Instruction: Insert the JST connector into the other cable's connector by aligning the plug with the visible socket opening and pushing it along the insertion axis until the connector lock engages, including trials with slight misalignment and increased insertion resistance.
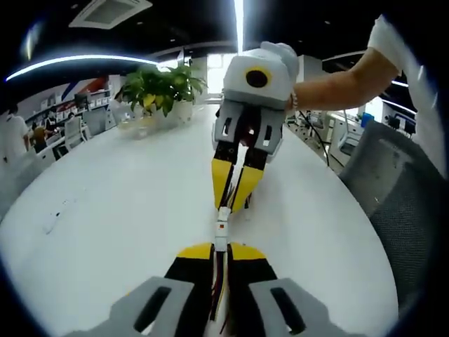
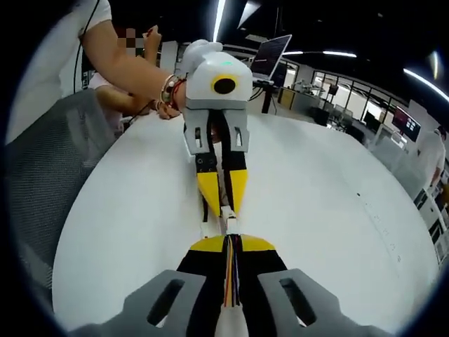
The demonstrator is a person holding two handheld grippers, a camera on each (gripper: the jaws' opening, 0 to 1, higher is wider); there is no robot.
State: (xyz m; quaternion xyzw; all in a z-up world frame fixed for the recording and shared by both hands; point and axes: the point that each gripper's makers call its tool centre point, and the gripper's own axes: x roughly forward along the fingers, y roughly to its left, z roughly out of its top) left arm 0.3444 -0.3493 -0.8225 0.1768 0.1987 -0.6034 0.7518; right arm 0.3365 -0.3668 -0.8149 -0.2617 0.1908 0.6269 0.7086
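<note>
Nearest the lens in the left gripper view, the left gripper [image 1: 220, 254] has its yellow-tipped black jaws closed together on a bundle of thin wires [image 1: 219, 295] that runs back between them. From the jaw tips a small white JST connector [image 1: 222, 232] sticks forward, meeting the tips of the right gripper [image 1: 231, 205], which comes down from the top of the view with its jaws pinched close on the far end of the same white piece. The two grippers face each other tip to tip above the white table [image 1: 105, 203].

In the right gripper view the right gripper [image 2: 230, 244] is likewise clamped on its own cable [image 2: 233, 281], coloured wires lying between the jaws. Just ahead, the white connector parts [image 2: 229, 223] sit between its tips and those of the left gripper [image 2: 223, 203]. The plug and socket appear joined or nearly so, though the seam is too small to judge.

A person's bare forearm [image 1: 337, 83] holds the right gripper; another forearm with a bracelet [image 2: 168, 90] holds the left. A potted plant [image 1: 161, 88] stands at the far end of the table, and a grey mesh chair [image 1: 407, 203] is alongside.
</note>
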